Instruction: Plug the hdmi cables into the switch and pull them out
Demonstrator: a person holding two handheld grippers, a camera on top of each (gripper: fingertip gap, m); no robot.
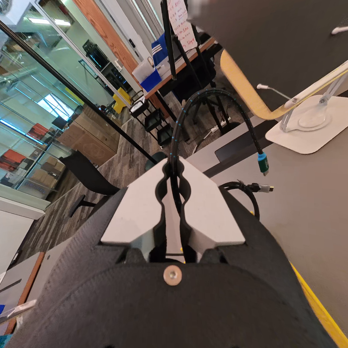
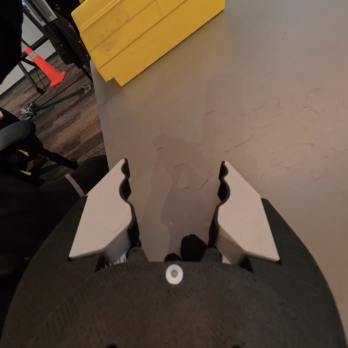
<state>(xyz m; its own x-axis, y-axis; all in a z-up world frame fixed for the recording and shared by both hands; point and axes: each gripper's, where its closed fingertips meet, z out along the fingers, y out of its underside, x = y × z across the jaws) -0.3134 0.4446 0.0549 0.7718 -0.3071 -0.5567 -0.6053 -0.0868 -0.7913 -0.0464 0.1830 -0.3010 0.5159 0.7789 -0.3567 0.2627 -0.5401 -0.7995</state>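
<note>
My left gripper (image 1: 172, 165) is shut on a black braided HDMI cable with blue flecks (image 1: 188, 109). The cable arcs up out of the fingers and bends down to the right. Its blue and green plug (image 1: 263, 163) hangs just above the grey table (image 1: 301, 216). A second black HDMI cable (image 1: 244, 190) lies coiled on the table, its grey plug (image 1: 265, 188) pointing right. My right gripper (image 2: 174, 162) is open and empty over the grey table (image 2: 244, 94). The switch is not in view.
A white monitor stand base (image 1: 308, 124) sits on the table at the right. A yellow bin (image 2: 143, 35) stands at the table's far left corner in the right wrist view. An orange cone (image 2: 45, 64), chairs and desks stand on the floor beyond the table edge. The grippers' ends are close to 50 centimeters from one another.
</note>
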